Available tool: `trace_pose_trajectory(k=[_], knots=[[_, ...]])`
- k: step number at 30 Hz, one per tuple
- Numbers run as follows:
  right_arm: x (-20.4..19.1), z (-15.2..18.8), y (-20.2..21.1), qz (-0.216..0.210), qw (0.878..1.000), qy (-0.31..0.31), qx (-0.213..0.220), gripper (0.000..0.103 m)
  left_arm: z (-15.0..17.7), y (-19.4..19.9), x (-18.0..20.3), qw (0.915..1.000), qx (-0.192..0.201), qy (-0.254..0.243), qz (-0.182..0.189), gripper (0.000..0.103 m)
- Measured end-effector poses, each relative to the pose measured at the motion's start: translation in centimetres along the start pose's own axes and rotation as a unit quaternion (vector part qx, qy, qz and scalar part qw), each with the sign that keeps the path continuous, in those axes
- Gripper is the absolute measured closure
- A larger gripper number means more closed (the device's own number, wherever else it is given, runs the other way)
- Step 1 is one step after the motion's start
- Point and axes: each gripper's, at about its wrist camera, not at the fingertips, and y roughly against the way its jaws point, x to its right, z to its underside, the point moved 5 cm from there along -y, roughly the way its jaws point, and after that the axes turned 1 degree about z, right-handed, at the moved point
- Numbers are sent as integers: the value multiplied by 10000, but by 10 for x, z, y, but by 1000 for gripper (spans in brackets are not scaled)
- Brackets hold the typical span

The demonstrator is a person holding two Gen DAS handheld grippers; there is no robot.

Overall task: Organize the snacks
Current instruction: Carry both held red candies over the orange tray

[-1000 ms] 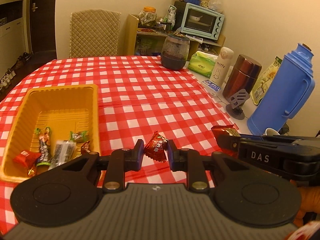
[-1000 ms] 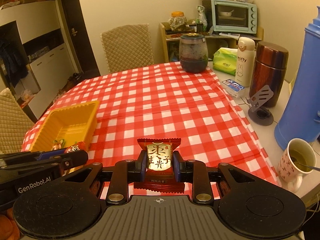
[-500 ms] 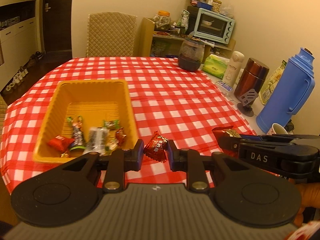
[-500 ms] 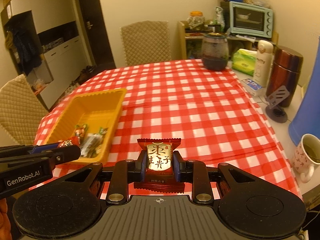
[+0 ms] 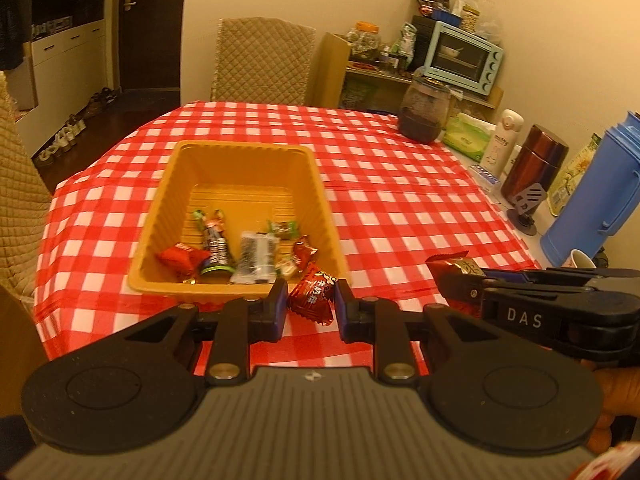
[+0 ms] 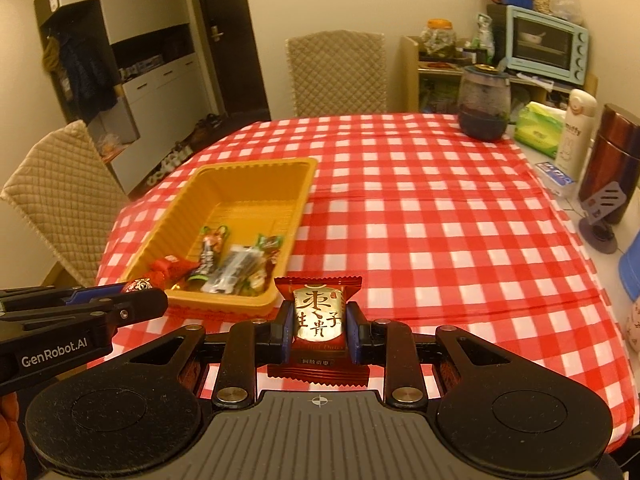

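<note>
Your left gripper (image 5: 311, 305) has its fingers clamped on a small red wrapped candy (image 5: 312, 298), just short of the yellow tray (image 5: 240, 148) on the checkered counter (image 5: 400, 216). Your right gripper (image 6: 318, 330) fingers pinch a red-and-gold jujube snack packet (image 6: 318, 316), beside the tray's near corner.
</note>
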Motion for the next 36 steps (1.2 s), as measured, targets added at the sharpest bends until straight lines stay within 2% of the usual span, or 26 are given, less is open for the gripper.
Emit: trace_pose_trajectory(k=[18,36], knots=[[-46,-10,-27,-374,9989,289,-59,76,-8,1,-51,9989,24,287,-371,81],[-63,-45,-74,-556,9978,356,-87,76,-33,-37,-74,9983,-95,347,-448,81]])
